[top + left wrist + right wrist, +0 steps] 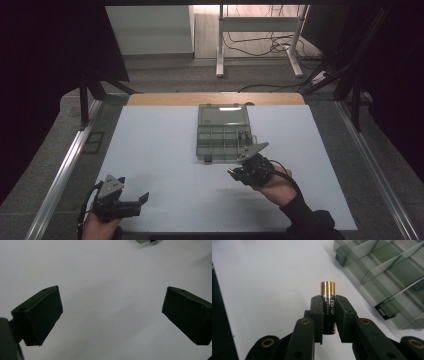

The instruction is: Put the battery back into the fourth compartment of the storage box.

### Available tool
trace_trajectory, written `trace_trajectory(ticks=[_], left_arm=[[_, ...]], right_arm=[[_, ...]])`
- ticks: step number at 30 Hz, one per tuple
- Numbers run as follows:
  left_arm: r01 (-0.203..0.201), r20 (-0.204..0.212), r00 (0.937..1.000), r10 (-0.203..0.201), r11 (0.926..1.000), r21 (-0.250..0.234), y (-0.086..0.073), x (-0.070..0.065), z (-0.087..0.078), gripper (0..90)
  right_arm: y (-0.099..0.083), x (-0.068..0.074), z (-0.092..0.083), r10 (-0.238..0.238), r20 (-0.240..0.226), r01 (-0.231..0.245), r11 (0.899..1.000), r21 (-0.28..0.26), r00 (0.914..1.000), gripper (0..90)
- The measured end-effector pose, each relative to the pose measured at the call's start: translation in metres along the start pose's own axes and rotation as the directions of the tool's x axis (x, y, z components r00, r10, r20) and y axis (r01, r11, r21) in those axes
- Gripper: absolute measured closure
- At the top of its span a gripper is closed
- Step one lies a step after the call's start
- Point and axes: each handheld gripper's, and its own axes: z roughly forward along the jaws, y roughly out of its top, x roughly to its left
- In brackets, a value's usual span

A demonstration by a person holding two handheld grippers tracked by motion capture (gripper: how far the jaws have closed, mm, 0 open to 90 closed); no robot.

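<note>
A black and copper battery stands upright between the pads of my right gripper, which is shut on it. In the high view that right gripper hovers just in front of a clear grey compartment box lying open at the middle of the white table. The box's dividers lie to the right in the right gripper view. My left gripper rests near the front left of the table, its jaws wide apart. Nothing lies between its black pads except bare white surface.
The white tabletop has a wooden strip along its far edge. Metal rails run down both sides of the table. Beyond it stand a white table frame and loose cables on the floor.
</note>
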Motion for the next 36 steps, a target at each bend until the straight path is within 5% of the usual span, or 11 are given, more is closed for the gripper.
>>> trace_trajectory(ticks=[36], left_arm=[[-0.002,0.003,1.0,0.002,1.0,0.002,0.0,0.0,0.0,3.7]], right_arm=[[0.027,-0.059,0.008,0.085,0.096,-0.083,0.996,-0.017,0.9918,76.4]])
